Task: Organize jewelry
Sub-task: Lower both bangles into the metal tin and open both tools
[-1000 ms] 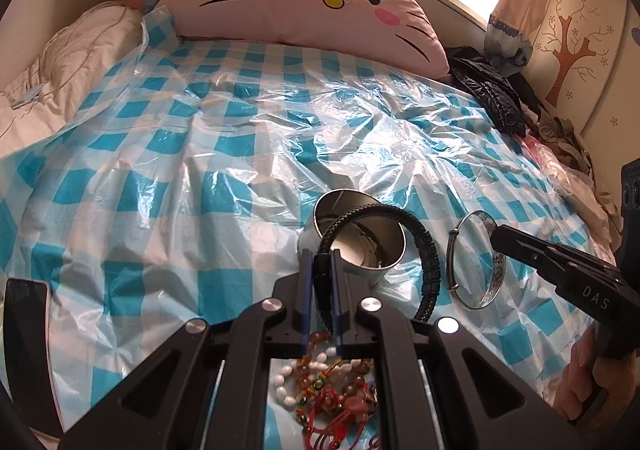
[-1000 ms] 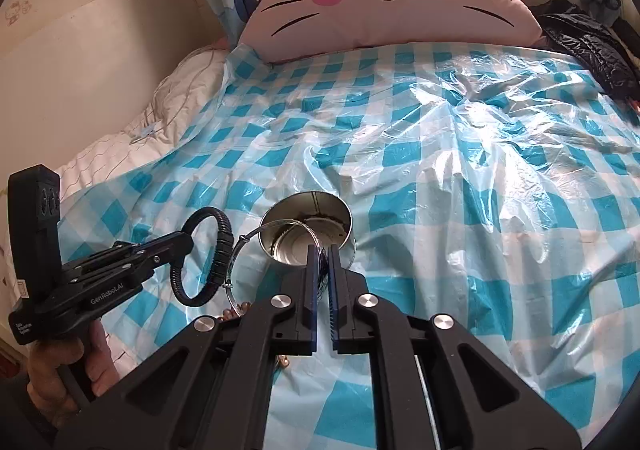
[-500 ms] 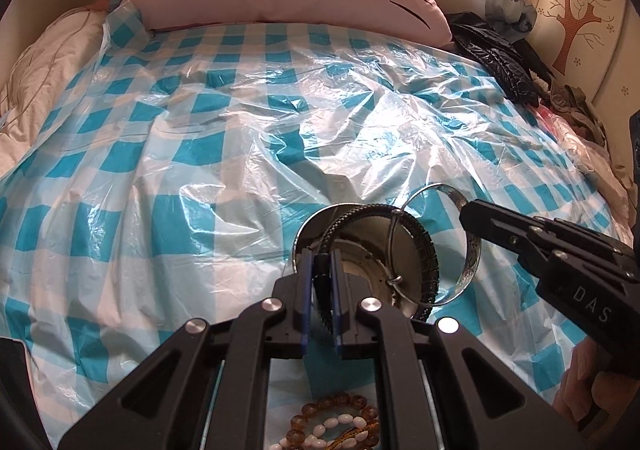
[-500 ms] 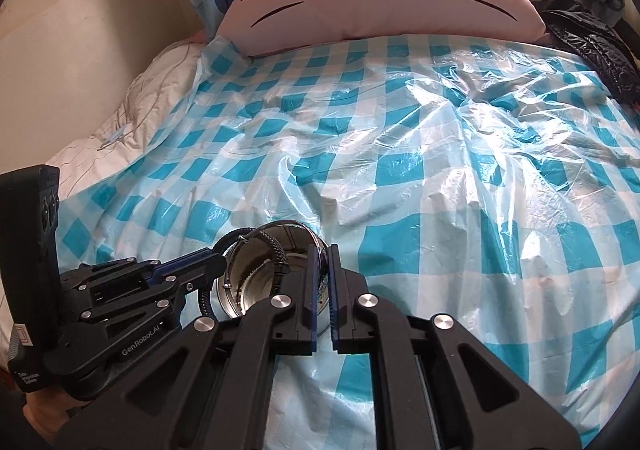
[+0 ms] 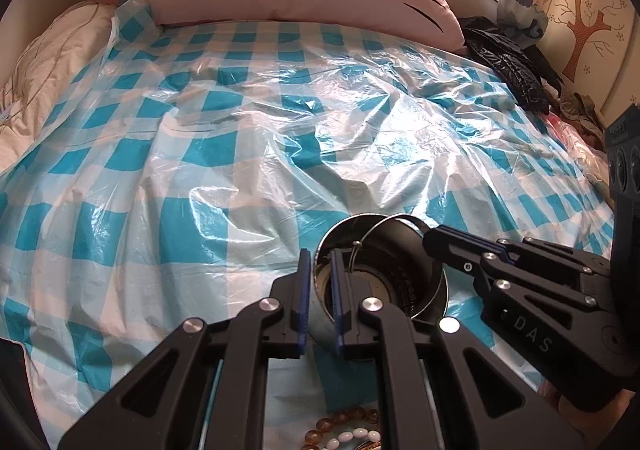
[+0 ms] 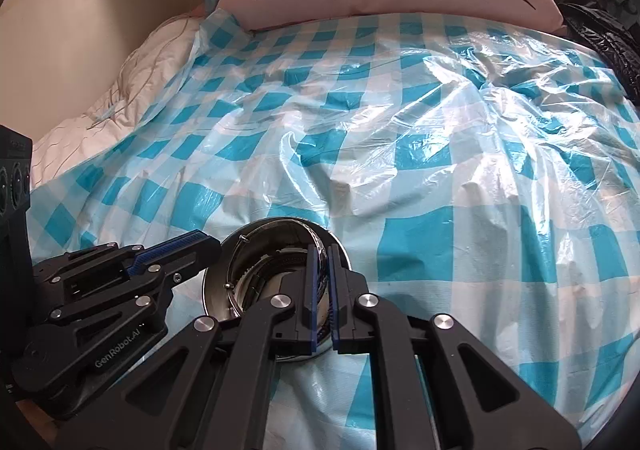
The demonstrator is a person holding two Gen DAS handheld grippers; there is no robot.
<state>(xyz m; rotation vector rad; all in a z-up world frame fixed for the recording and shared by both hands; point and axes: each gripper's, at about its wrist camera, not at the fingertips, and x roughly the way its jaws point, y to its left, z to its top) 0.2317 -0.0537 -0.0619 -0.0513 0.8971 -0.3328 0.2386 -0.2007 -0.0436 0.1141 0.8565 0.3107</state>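
Black bracelet (image 5: 404, 288): was above the tin (image 5: 340, 226), now down inside it; my left tool (image 5: 320, 262) stays narrow, pinching it.
Silver bangle (image 6: 320, 250): also lowered in; right tool (image 6: 323, 262) clamped on it.
Meaning: I judge both ready to release.

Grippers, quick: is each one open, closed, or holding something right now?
Left gripper: closed on the black bracelet, down in the tin.
Right gripper: closed on the silver bangle.
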